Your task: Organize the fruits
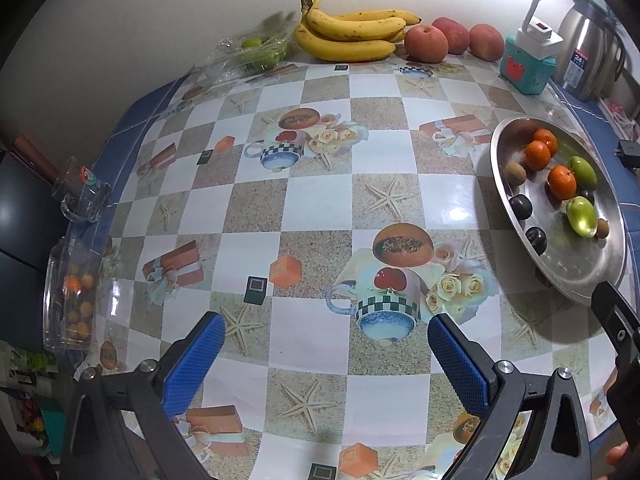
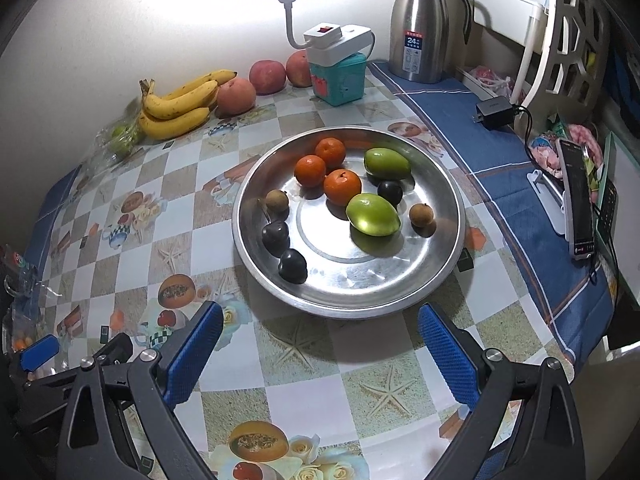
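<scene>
A round steel plate (image 2: 400, 296) (image 1: 576, 280) holds three oranges (image 2: 342, 187), two green fruits (image 2: 373, 214), three dark plums (image 2: 293, 265) and two small brown fruits (image 2: 421, 215). My right gripper (image 2: 320, 328) hovers open just in front of the plate's near rim, nothing between its blue pads. My left gripper (image 1: 326, 340) is open over the checkered tablecloth, left of the plate. Bananas (image 1: 352, 36) (image 2: 176, 108) and three apples (image 1: 426, 44) (image 2: 236, 96) lie along the back wall. In the right wrist view the left gripper's blue tip (image 2: 40, 352) shows at the far left.
A clear box of green fruit (image 1: 256, 52) sits back left. A clear box of small orange fruit (image 1: 74, 300) and a glass mug (image 1: 82, 192) stand at the left edge. A teal box with lamp (image 2: 340, 76), steel jug (image 2: 424, 28), charger (image 2: 494, 114) and phone (image 2: 578, 200) fill the right.
</scene>
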`<action>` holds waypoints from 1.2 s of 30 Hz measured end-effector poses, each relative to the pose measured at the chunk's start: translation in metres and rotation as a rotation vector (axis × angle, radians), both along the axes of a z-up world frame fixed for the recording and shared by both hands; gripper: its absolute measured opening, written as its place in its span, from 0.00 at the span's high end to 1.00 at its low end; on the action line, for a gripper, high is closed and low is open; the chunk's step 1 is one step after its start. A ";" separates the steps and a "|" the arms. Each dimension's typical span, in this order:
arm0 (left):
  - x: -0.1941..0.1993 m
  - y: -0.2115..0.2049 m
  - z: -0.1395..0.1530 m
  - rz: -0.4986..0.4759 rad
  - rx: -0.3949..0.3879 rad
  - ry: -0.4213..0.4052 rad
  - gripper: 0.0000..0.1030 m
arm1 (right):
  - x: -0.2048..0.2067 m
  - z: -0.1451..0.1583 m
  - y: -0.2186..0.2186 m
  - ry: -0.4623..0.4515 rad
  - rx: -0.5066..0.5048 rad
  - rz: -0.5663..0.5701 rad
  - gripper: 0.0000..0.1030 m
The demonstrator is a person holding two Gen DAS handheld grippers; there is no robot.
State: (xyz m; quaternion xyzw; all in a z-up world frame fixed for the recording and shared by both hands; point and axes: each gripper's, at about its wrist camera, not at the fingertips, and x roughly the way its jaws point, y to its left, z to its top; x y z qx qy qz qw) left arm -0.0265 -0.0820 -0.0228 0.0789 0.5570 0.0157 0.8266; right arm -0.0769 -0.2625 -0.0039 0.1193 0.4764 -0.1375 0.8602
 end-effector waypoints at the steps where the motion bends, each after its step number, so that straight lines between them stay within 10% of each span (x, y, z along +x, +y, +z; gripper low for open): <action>1: 0.000 0.000 0.000 0.001 0.001 0.000 0.00 | 0.000 0.000 0.000 0.001 -0.001 0.000 0.05; 36: -0.003 -0.004 0.000 -0.017 0.066 -0.021 0.00 | 0.000 -0.004 0.001 0.009 0.017 0.006 0.05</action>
